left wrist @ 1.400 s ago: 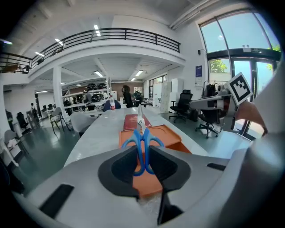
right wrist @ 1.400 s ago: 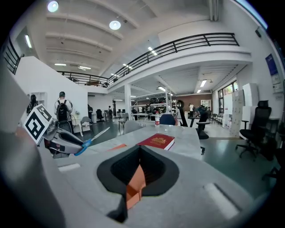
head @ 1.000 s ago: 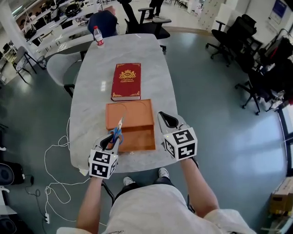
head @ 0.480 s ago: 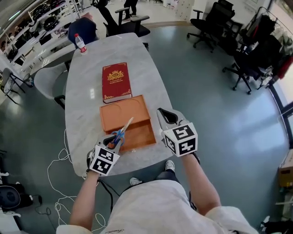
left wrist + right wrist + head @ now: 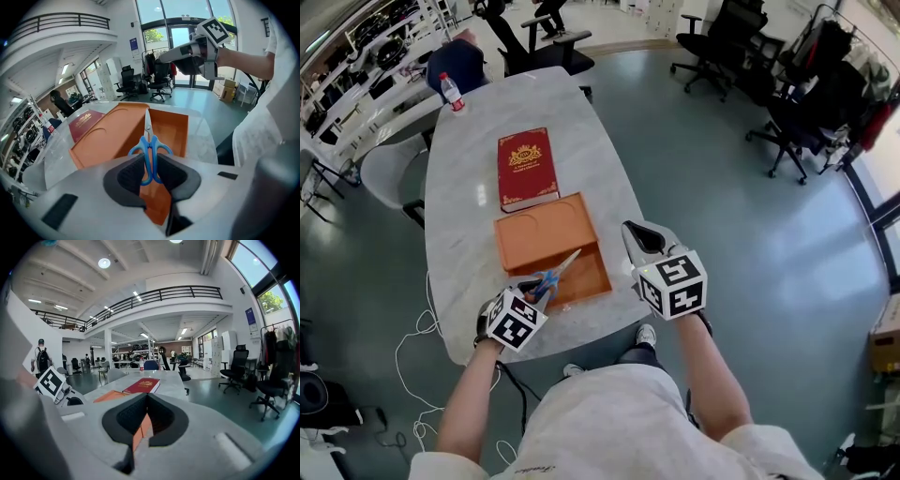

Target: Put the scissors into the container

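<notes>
Blue-handled scissors point(image 5: 551, 277) are gripped by their handles in my left gripper point(image 5: 534, 289), which is shut on them. Their blades slant up and to the right over the near compartment of the orange container point(image 5: 586, 279). In the left gripper view the scissors point(image 5: 149, 146) stick out of the left gripper point(image 5: 150, 163) above the orange container point(image 5: 174, 125). My right gripper point(image 5: 643, 241) hovers off the table's right edge, beside the container, shut and holding nothing. In its own view the right gripper point(image 5: 146, 397) has its pads together.
The container's open lid point(image 5: 540, 230) lies flat behind the box. A red book point(image 5: 525, 167) lies beyond it, and a water bottle point(image 5: 450, 92) stands at the far end of the marble table point(image 5: 459, 234). Office chairs surround the table; cables trail on the floor at left.
The left gripper has turned so the scissors' blades swing from pointing straight ahead to slanting right over the container. The right gripper has stayed beside the table.
</notes>
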Motion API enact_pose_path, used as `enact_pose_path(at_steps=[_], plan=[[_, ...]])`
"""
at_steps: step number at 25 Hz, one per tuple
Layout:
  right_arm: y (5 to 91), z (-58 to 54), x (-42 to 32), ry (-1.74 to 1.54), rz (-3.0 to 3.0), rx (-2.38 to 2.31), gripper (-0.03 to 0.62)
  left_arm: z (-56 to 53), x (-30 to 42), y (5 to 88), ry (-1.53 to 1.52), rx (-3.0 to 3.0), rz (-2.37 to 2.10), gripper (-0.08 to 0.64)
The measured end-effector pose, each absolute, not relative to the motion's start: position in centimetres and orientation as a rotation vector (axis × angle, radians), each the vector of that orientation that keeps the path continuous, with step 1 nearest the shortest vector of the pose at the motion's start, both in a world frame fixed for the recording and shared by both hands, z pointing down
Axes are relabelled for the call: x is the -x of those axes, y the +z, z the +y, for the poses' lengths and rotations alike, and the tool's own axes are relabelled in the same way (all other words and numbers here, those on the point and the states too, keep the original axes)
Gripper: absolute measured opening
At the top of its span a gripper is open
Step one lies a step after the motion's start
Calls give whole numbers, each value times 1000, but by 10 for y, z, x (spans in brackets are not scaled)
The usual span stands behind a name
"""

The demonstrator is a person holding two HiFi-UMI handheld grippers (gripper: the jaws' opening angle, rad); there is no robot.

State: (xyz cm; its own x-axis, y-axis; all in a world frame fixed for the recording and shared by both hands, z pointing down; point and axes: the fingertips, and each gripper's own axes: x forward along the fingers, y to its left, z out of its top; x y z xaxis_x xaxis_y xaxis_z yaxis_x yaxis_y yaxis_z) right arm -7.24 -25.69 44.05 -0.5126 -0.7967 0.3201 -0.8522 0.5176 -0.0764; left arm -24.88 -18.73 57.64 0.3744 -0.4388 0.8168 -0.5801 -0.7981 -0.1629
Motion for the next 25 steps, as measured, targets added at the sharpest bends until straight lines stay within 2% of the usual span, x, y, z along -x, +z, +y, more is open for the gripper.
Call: enact_pose_path(at_steps=[25], plan=[[449,-269,52,353,-2542,-1300,5,-195,235,618,1697,-2268,-715,80]])
